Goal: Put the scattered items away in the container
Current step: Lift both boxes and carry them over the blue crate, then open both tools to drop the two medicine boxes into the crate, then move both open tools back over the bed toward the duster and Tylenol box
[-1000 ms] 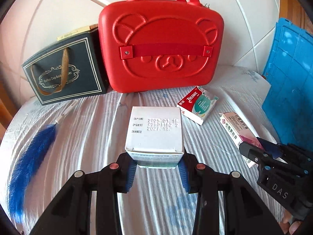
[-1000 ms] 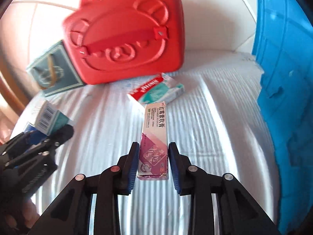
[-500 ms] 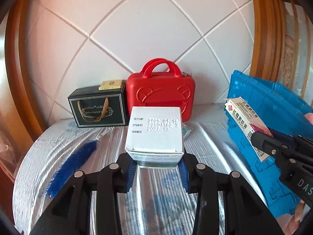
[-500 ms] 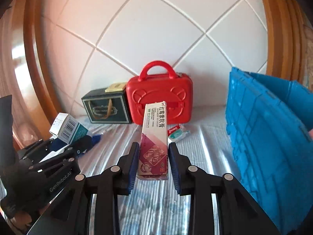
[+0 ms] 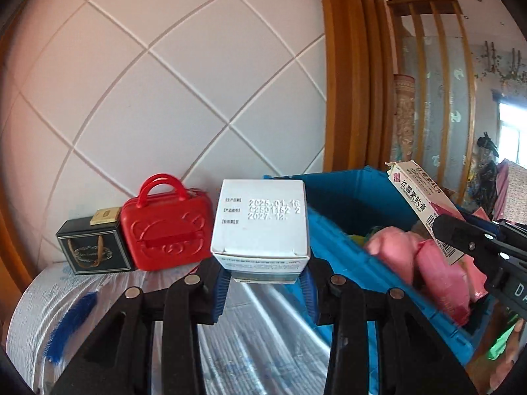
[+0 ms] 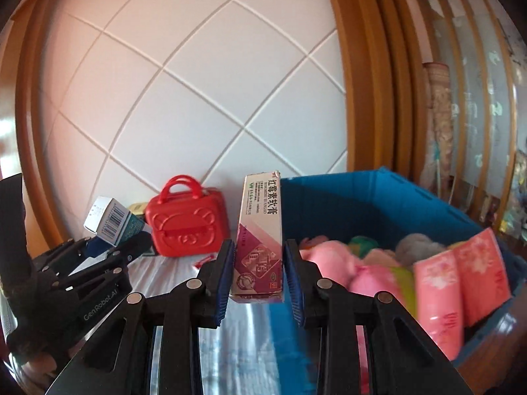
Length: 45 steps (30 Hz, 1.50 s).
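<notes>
My left gripper (image 5: pixel 265 284) is shut on a white medicine box (image 5: pixel 262 220) with a printed date and holds it in the air beside the blue crate (image 5: pixel 349 197). It also shows in the right wrist view (image 6: pixel 110 220). My right gripper (image 6: pixel 258 283) is shut on a long purple and white ointment box (image 6: pixel 260 233), upright, near the crate's (image 6: pixel 378 197) left wall. That box also shows in the left wrist view (image 5: pixel 418 204). The crate holds pink packets (image 6: pixel 461 279) and soft items.
A red bear-face case (image 5: pixel 166 230) and a dark gift bag (image 5: pixel 92 251) stand against the tiled wall. A blue feather (image 5: pixel 70 322) lies on the table's left. A red and white box (image 6: pixel 206 260) lies on the table by the case.
Both grippers have risen and swung right with their boxes. The crate's open top with its contents has come into view.
</notes>
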{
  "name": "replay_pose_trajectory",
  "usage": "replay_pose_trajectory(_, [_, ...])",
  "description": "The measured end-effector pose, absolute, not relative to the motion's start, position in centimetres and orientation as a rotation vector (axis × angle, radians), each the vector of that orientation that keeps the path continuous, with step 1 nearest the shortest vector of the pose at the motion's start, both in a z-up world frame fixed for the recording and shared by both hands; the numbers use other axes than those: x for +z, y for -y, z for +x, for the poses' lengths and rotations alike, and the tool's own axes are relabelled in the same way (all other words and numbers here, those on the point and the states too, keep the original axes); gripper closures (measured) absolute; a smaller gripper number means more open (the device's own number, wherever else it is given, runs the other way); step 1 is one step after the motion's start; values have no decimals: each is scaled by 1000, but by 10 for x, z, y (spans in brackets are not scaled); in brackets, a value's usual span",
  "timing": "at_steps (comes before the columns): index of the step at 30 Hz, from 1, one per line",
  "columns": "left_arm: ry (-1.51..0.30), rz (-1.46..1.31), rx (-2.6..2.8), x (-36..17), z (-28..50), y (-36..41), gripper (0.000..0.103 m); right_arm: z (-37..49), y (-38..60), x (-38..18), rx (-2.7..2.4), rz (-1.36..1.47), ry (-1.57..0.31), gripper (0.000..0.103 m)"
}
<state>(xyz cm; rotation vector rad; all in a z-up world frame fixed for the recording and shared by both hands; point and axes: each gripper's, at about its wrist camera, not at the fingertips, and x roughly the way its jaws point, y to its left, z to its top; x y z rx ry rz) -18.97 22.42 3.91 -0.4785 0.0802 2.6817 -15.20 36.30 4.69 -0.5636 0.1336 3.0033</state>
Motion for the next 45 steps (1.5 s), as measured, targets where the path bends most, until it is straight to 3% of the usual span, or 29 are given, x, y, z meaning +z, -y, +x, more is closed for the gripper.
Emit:
replay_pose_trajectory(8, [-133, -468, 2584, 48, -169, -381, 66, -114, -518, 48, 2872, -596, -135, 73])
replay_pose_trajectory(13, [-291, -585, 2643, 35, -171, -433, 66, -122, -568, 19, 2882, -731, -159, 73])
replay_pose_trajectory(15, [-280, -604, 2669, 37, -171, -435, 59, -124, -580, 8, 2888, -774, -195, 73])
replay_pose_trajectory(17, [-271, -633, 2685, 36, -172, -436, 28, -125, -587, -3, 2902, -807, -214, 73])
replay_pose_trajectory(20, [-287, -632, 2707, 31, -169, -437, 20, -126, -591, -6, 2937, -810, -207, 71])
replay_pose_trajectory(22, [-287, -641, 2710, 31, -167, -435, 20, -126, -593, -4, 2948, -805, -200, 63])
replay_pose_trajectory(25, [-285, -636, 2727, 33, -164, -431, 20, -121, -592, 4, 2948, -760, -211, 27])
replay_pose_trajectory(26, [-280, -630, 2734, 35, -163, -427, 20, -119, -592, 7, 2954, -732, -218, 9])
replay_pose_trajectory(27, [-275, -623, 2741, 38, -163, -422, 20, -118, -592, 10, 2963, -711, -220, 2])
replay_pose_trajectory(34, [-199, -593, 2820, 51, -162, -346, 19, -107, -555, 47, 3009, -531, -195, 0])
replay_pose_trajectory(36, [-174, -583, 2856, 49, -164, -311, 10, -103, -530, 60, 3046, -465, -193, 0])
replay_pose_trajectory(37, [-157, -586, 2876, 46, -167, -291, 5, -103, -515, 65, 3068, -446, -181, 0])
replay_pose_trajectory(45, [-45, -709, 2959, 7, -199, -91, 5, -138, -348, 81, 3188, -414, -133, 0])
